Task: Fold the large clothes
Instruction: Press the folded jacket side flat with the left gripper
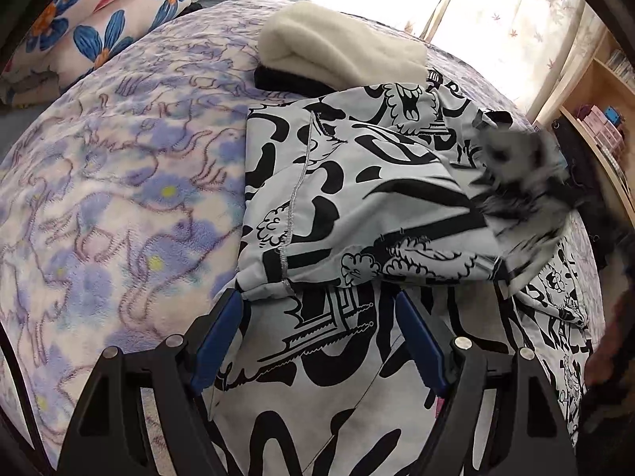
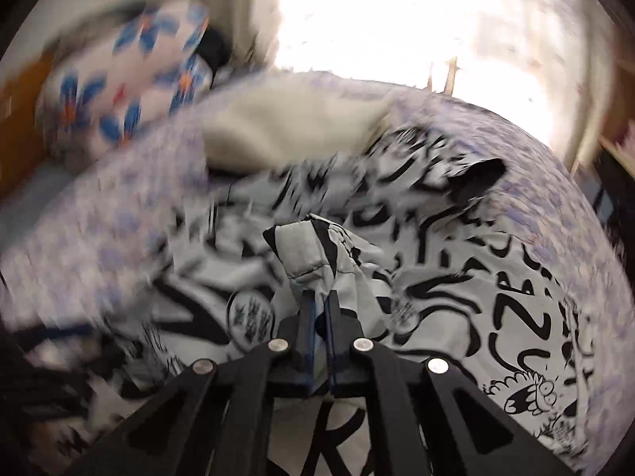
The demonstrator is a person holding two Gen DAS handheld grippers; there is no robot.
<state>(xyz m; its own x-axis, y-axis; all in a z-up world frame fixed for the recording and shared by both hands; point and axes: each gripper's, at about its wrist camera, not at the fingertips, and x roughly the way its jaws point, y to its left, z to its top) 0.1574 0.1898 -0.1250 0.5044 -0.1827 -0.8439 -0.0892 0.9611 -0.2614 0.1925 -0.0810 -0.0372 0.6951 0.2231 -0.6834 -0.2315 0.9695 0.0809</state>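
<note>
A white garment with a black cartoon print (image 1: 357, 198) lies spread on the bed, one part folded over the rest. My left gripper (image 1: 319, 301) hangs just above its near part, jaws wide apart, blue pads bare, with nothing pinched between them. In the right wrist view the same garment (image 2: 456, 277) fills the foreground. My right gripper (image 2: 320, 297) is shut on a bunched fold of that fabric (image 2: 305, 254), which stands up from its tips. In the left wrist view that lifted fold shows as a blur (image 1: 516, 182) at the right.
A purple floral fleece blanket (image 1: 119, 198) covers the bed. A folded cream blanket on a dark item (image 1: 337, 53) lies just behind the garment. Blue-flowered pillows (image 1: 99, 27) sit at the far left. A wooden shelf (image 1: 603, 119) stands at the right, beside a bright curtained window.
</note>
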